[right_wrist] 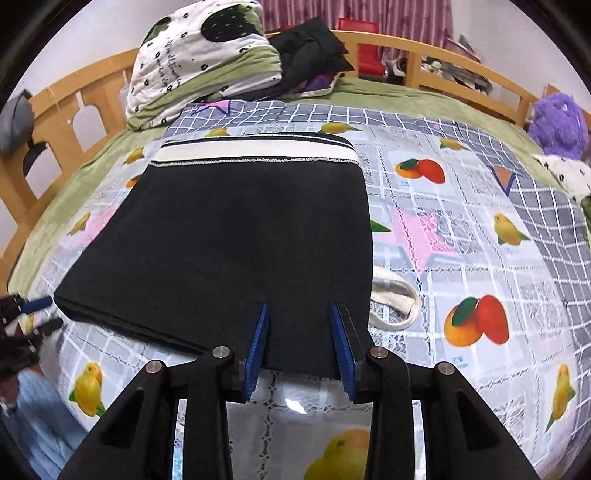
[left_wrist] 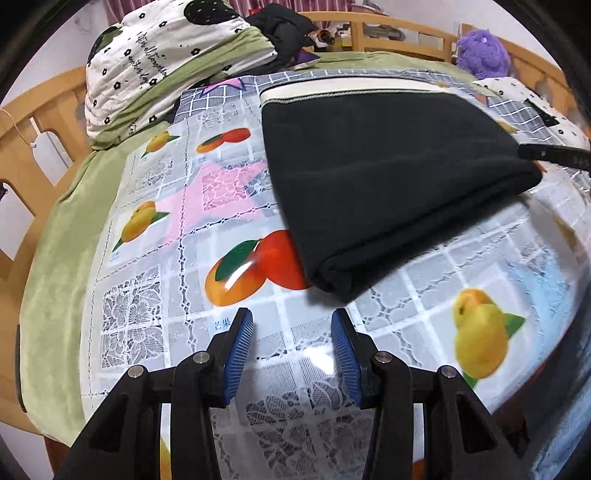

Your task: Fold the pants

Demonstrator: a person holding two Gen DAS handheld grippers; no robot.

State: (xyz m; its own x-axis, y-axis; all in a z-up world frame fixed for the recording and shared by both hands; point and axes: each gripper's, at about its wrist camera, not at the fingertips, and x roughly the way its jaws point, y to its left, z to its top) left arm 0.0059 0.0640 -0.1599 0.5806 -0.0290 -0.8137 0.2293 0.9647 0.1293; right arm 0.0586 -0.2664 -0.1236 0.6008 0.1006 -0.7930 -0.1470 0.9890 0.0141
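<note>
1. Folded black pants [right_wrist: 236, 236] lie on a fruit-print cloth [right_wrist: 461, 229] covering the bed.
2. Left tool [left_wrist: 291, 332] gapes empty beside the fold.
3. Right tool [right_wrist: 299, 328] parted, straddling the pants' near edge.

Place: home bedroom.
Evidence: wooden bed frame [right_wrist: 388, 55] railing a green-sheeted bed [left_wrist: 66, 229]; folded quilt [right_wrist: 192, 59] piled at the head; purple plush toy [right_wrist: 557, 123] beside; pink curtains [right_wrist: 354, 14] behind.
Cover: fruit-print plastic sheet [right_wrist: 461, 236] spread on top.
</note>
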